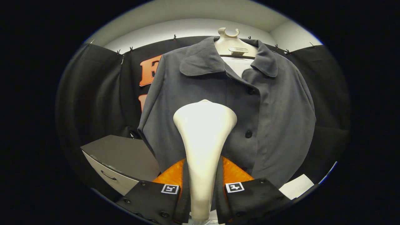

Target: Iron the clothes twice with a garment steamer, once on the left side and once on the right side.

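Gripper (202,187) clamped on white garment steamer (203,140), both fingers pressing its handle. Steamer head raised before grey buttoned shirt (268,118), hung on pale hanger (232,43). Drawer cabinet (122,162) beside shirt.

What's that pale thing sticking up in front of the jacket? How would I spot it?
Find the grey jacket on its hanger. In front of its buttons stands the steamer, its handle clamped between the gripper fingers. It is the only cream, smooth, flared shape against the dark cloth.

White steamer (204,140) upright before hung grey shirt (275,125) (buttoned, seemingly).
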Action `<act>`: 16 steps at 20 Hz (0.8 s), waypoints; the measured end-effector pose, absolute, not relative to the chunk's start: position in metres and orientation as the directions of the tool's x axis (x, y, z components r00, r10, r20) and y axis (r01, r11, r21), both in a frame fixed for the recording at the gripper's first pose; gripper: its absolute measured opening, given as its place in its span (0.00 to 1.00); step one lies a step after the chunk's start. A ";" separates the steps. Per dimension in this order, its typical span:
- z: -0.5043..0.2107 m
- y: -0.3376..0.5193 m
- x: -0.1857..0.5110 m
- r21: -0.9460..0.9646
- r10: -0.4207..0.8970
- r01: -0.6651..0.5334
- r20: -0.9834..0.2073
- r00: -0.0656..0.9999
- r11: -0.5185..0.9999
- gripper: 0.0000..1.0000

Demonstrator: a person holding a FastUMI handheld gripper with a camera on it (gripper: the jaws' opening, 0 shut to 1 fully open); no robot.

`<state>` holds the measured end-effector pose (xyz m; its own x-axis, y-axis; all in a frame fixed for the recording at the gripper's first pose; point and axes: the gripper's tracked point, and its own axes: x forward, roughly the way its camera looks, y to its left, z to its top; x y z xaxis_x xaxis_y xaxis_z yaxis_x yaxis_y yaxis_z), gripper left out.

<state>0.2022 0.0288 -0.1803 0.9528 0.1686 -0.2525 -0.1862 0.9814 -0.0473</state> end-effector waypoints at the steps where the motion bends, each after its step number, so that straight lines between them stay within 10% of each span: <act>1: -0.185 0.025 0.200 -0.043 0.154 -0.171 -0.258 0.954 0.984 0.40; 16: -0.264 0.003 0.170 -0.088 0.073 -0.114 -0.378 0.923 0.990 0.40</act>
